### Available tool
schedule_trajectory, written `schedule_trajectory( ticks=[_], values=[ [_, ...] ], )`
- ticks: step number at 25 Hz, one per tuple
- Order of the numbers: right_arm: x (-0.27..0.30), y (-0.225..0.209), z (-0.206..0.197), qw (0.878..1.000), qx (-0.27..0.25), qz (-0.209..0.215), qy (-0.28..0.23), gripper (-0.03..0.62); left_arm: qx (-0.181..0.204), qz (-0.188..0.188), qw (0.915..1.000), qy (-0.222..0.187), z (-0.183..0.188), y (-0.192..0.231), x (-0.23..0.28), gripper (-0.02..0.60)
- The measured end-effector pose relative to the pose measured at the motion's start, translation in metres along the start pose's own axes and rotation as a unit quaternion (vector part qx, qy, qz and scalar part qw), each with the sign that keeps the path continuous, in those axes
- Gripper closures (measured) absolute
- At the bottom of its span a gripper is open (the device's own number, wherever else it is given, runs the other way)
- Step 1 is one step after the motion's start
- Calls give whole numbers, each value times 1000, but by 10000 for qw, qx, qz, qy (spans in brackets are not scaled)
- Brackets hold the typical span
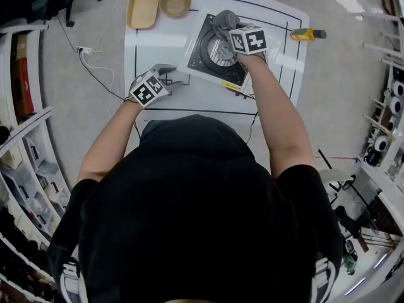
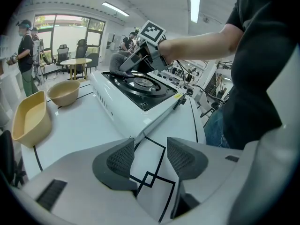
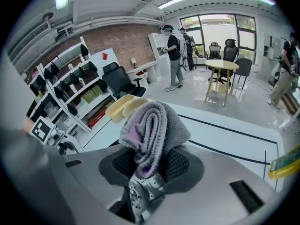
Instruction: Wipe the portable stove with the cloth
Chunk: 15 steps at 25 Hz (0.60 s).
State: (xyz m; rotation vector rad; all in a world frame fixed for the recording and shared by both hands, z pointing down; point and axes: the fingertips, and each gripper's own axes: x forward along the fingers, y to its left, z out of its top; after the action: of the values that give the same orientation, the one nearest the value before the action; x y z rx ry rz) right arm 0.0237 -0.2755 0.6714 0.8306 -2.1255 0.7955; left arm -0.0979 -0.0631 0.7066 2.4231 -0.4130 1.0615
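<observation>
Left gripper view: left gripper (image 2: pixel 150 156) — jaws spread, nothing between them, over the table (image 2: pixel 93 125) just short of the portable stove (image 2: pixel 123 108).
Stove: one, mid-table; likely rigid yet prone to sliding on the smooth top, so brace its near side wall.
Cloth (image 3: pixel 152 125): one, a folded wad at the burner's far edge; soft, light, squashes readily — best pinched across the fold.
Right gripper (image 3: pixel 151 165): jaws pinching the cloth's lower end.
Beyond: two beige dishes, one oblong tray (image 1: pixel 143 9), one round bowl (image 1: pixel 175 3).
</observation>
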Motion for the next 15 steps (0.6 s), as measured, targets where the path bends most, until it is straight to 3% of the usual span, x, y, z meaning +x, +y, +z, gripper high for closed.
schedule_trajectory(
  ticks=[15],
  values=[
    [-42,-42,-39,9978,463,-484,-5,436,30,8,10000,50,-1,-2,2,341]
  ],
)
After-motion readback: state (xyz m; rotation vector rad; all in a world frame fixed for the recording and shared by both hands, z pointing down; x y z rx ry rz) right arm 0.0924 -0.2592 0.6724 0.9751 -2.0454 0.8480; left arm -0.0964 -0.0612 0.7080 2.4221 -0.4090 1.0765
